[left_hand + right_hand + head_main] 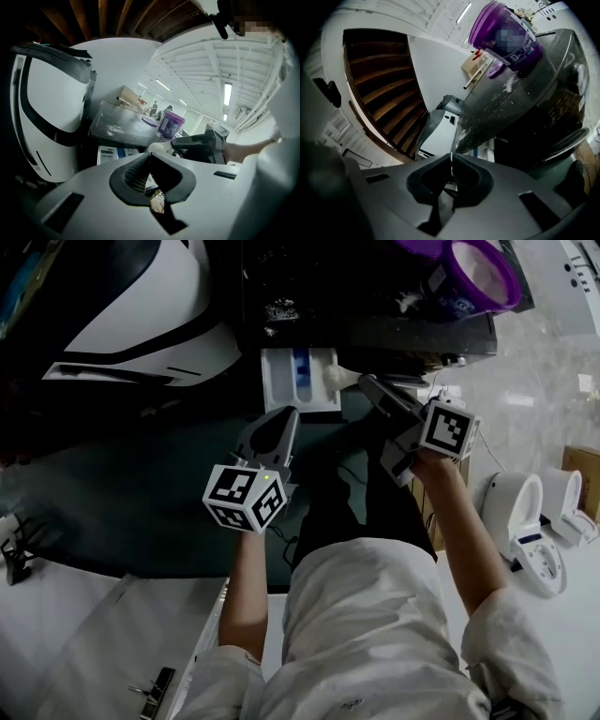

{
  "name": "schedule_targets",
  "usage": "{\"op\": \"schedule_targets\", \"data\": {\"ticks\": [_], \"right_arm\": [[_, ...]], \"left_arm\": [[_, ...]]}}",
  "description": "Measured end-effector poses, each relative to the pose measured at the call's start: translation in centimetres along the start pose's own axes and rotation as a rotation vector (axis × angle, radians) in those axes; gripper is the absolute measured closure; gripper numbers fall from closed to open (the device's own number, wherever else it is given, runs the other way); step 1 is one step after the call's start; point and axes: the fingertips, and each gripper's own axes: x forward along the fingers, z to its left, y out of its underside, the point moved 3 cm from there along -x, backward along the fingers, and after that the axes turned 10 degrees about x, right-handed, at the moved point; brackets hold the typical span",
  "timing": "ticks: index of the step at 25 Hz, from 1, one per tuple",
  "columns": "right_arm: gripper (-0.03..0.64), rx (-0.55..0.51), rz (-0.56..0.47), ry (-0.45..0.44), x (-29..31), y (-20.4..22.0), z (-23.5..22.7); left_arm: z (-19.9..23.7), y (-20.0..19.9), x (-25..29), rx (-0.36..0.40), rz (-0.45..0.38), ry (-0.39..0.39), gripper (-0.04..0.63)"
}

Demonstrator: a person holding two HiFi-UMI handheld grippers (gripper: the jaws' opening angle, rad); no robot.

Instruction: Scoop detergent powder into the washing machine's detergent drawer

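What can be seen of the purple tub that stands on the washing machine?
The round purple plastic tub stands upright on the dark top of the washing machine, at the right in the head view. It is open, and white powder shows inside. A printed label wraps its side. A flat purple lid lies beside it on the same top, and some spilled white grains lie near its base.

Our right claw (366,382) holds a white scoop (342,378) at the open detergent drawer (276,381); our left claw (287,416) hovers beside.
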Motion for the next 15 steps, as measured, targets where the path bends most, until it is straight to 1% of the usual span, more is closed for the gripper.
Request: {"op": "schedule_targets", "data": {"ticks": [7,10,15], "right_arm": [[0.606,-0.104,0.05,0.068,1.4,1.0,-2.6],[0.606,-0.139,0.07,0.085,1.8,1.5,-3.5],[0.606,-0.228,0.106,0.108,2.5,1.8,-4.0]], "left_arm": [[0.6,1.2,0.9,-0.02,0.004,-0.002,0.574],[0.6,1.8,1.2,-0.028,0.008,0.002,0.574],[0.5,2.4,1.9,-0.044,0.005,0.008,0.574]]}}
